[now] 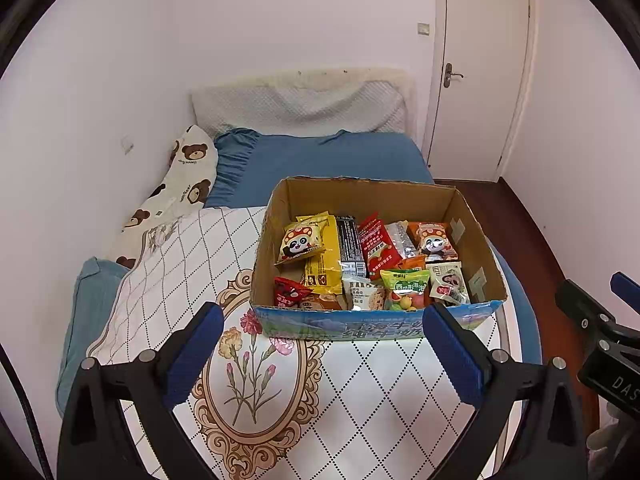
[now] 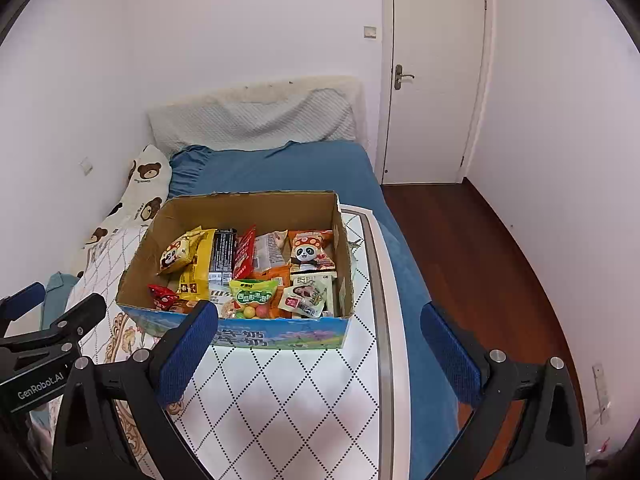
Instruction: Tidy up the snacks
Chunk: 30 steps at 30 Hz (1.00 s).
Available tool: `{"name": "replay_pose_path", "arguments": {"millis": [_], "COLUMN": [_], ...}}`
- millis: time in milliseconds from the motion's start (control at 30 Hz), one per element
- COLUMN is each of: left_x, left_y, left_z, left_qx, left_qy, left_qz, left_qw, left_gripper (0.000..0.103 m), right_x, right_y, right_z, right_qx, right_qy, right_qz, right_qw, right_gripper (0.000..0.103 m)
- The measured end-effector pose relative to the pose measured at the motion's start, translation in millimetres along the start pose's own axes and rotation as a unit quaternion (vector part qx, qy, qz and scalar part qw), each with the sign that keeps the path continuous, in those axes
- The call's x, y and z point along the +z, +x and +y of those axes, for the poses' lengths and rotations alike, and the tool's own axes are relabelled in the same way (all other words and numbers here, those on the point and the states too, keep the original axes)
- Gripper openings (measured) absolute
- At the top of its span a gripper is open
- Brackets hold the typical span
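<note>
An open cardboard box (image 1: 272, 236) (image 2: 140, 252) with a blue printed front stands on a patterned white tabletop (image 1: 360, 392) (image 2: 296, 400). It is full of several snack packets: a yellow panda packet (image 1: 299, 243) (image 2: 176, 255), a red packet (image 1: 374, 246) (image 2: 245, 252), a green candy bag (image 1: 404, 286) (image 2: 253, 294), an orange panda packet (image 1: 434, 240) (image 2: 310, 252). My left gripper (image 1: 324, 320) hangs open just in front of the box, nothing between its fingers. My right gripper (image 2: 320, 320) is open too, in front of the box's right half, empty.
The tabletop lies over a bed with a blue sheet (image 1: 336, 156) (image 2: 288, 168) and a bear-print pillow (image 1: 176, 188) (image 2: 140, 192) at the left wall. A white door (image 1: 480, 72) (image 2: 436, 72) and wooden floor (image 2: 480, 248) lie to the right, past the table's right edge (image 2: 384, 320).
</note>
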State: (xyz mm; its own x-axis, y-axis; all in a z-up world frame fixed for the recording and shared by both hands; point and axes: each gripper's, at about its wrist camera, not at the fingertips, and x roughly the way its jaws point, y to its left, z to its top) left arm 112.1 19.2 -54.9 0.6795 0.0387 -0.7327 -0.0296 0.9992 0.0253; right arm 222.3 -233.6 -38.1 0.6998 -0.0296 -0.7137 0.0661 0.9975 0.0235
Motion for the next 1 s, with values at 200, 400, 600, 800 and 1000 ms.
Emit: {"name": "replay_pose_path", "arguments": {"millis": [200,400,600,800,1000], "left_x": [-0.2,0.1,1.5,2.3,3.6], "left_y": [-1.4,-2.8,-4.2,-6.3,-8.7], "left_z": [1.0,1.7,1.2,0.1,-2.6], "left_qx": [0.001,0.001,0.001,-0.001,-0.003], "left_qy": [0.0,-0.001,-0.001,0.0,0.002], "left_qz": [-0.002,-0.004,-0.005,-0.008,-0.01], "left_qw": [1.0,1.0,1.0,1.0,0.9999], "left_gripper": [0.102,0.102,0.102,0.102,0.102], "right_x": [1.3,1.8,1.2,1.7,3.6], "right_y": [-0.4,-2.0,-4.5,-5.7,-8.4], "right_z": [0.5,1.6,1.6,1.4,1.4], "right_qx": [0.003,0.004,0.006,0.008,0.009], "right_qy": [0.0,-0.001,0.0,0.0,0.0], "right_qz": [-0.001,-0.001,-0.002,-0.002,-0.004], "right_qw": [1.0,1.0,1.0,1.0,1.0], "right_gripper": [0.103,0.103,0.103,0.103,0.103]}}
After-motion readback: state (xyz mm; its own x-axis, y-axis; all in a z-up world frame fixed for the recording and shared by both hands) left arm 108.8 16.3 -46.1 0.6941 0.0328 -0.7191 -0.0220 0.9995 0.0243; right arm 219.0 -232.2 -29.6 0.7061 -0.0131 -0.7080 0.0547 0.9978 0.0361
